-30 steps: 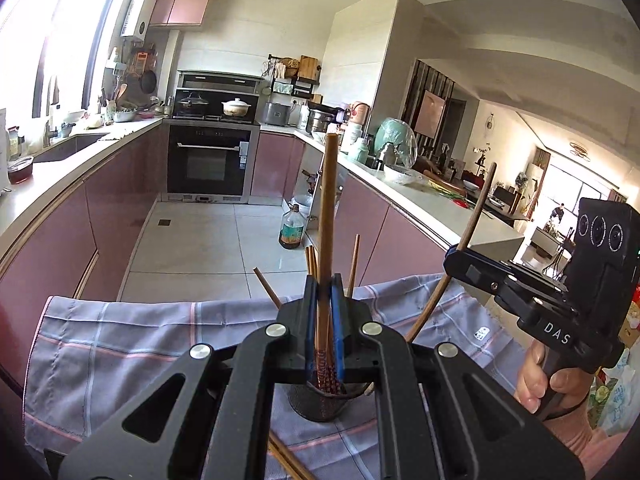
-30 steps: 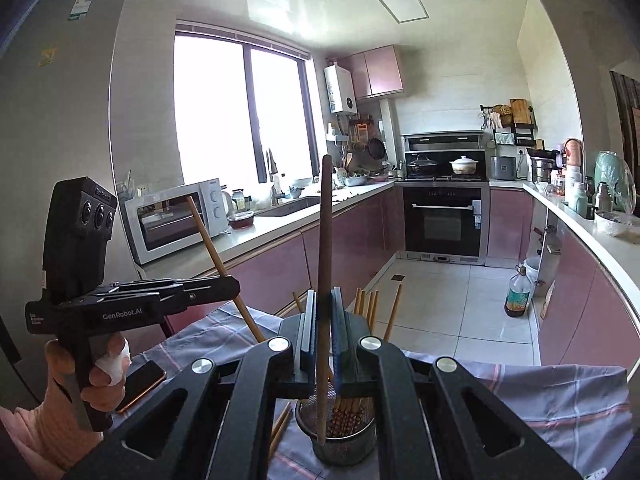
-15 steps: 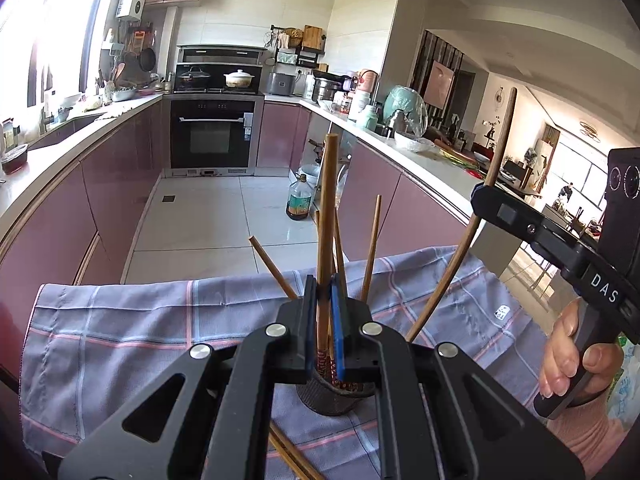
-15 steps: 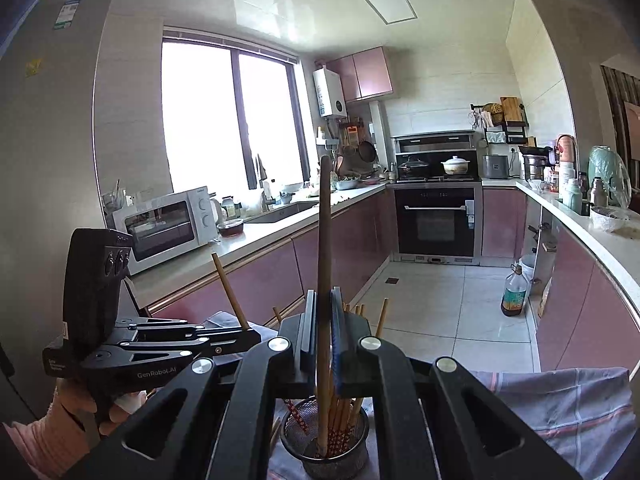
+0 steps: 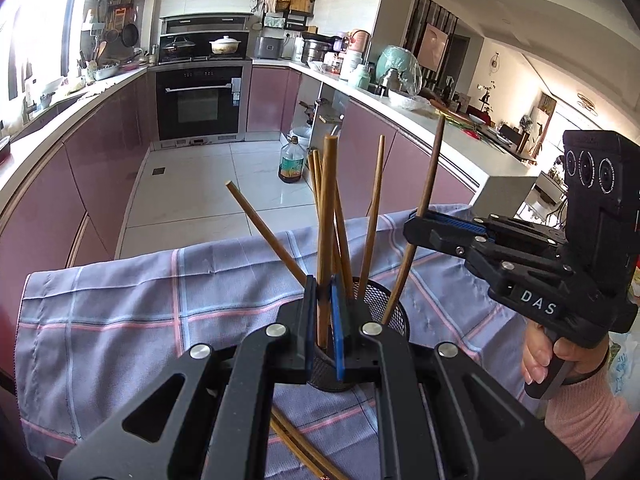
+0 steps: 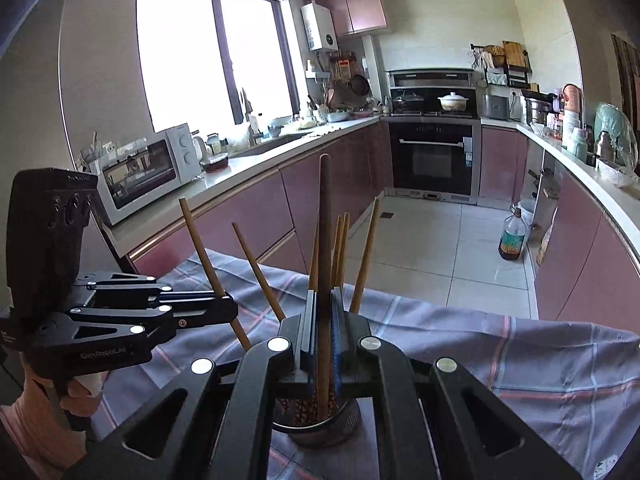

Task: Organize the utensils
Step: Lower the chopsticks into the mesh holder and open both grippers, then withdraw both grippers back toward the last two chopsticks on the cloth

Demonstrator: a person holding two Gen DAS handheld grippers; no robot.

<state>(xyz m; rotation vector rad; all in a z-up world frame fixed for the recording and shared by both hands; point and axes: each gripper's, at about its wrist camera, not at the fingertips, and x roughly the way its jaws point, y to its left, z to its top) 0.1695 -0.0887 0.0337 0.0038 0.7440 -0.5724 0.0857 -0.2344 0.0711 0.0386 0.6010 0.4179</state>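
Observation:
A black mesh holder (image 5: 387, 305) (image 6: 320, 429) stands on a checked lavender cloth (image 5: 120, 300) with several brown chopsticks leaning in it. My left gripper (image 5: 323, 286) (image 6: 229, 313) is shut on one upright chopstick (image 5: 327, 200) whose lower end dips into the holder. My right gripper (image 6: 324, 304) (image 5: 414, 225) is shut on a darker chopstick (image 6: 324, 220) (image 5: 428, 176), whose lower end also reaches into the holder. The two grippers come at the holder from opposite sides. A hand (image 5: 540, 354) holds the right gripper's handle.
Two loose chopsticks (image 5: 298, 442) lie on the cloth in front of the holder. Beyond the table's far edge is the tiled kitchen floor with an oil bottle (image 5: 291, 162), purple cabinets, an oven (image 6: 434, 160) and a microwave (image 6: 144, 172) on the counter.
Both grippers have come down towards the holder and tilted lower. Each held chopstick has sunk with them, its lower end now inside the holder.

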